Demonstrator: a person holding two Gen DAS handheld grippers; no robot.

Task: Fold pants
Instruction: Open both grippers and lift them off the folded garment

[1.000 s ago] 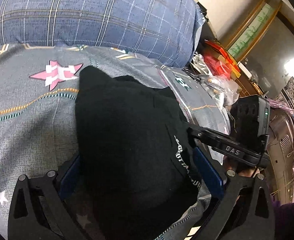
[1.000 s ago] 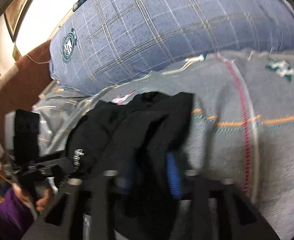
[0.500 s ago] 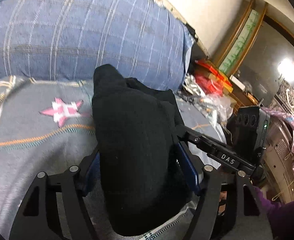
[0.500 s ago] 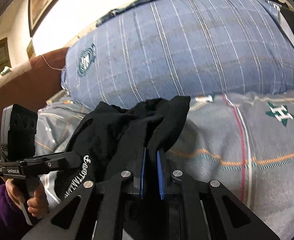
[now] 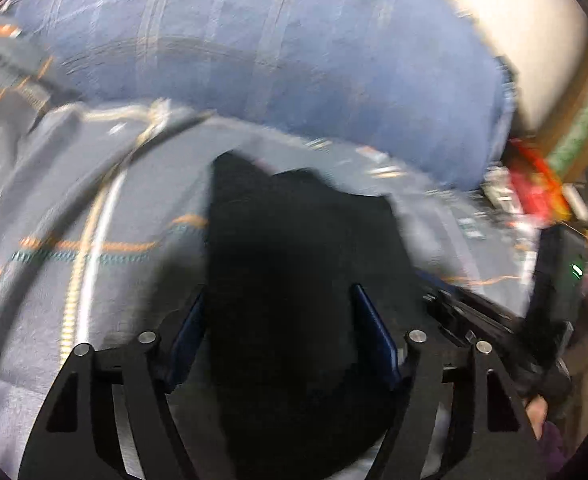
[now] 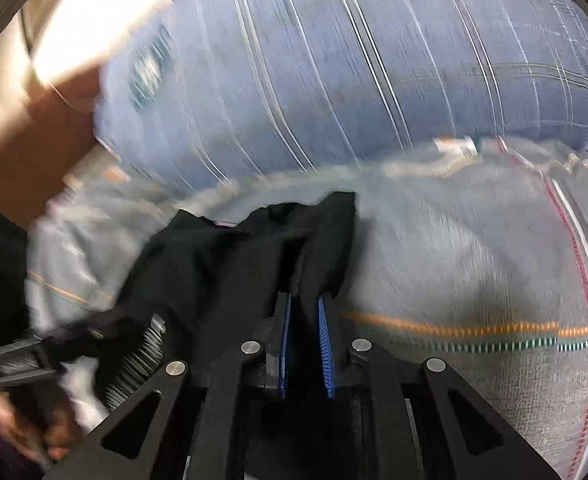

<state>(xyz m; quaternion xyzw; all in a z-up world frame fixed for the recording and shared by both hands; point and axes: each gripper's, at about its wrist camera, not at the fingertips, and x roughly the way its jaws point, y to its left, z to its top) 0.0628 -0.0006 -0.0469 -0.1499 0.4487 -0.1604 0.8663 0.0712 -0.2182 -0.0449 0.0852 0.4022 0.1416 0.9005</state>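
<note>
Pants: we had the black pants (image 5: 294, 280) bunched at lower centre of both views, on the grey bedspread (image 5: 73, 208).
Left gripper (image 5: 281, 332): jaws opening, the bundle between its wide-set pads.
Right gripper (image 6: 304, 340): jaws opening, a narrow fold between the pads.
Risk: we judged the folded bundle could slump apart, since both grips loosened together.
</note>
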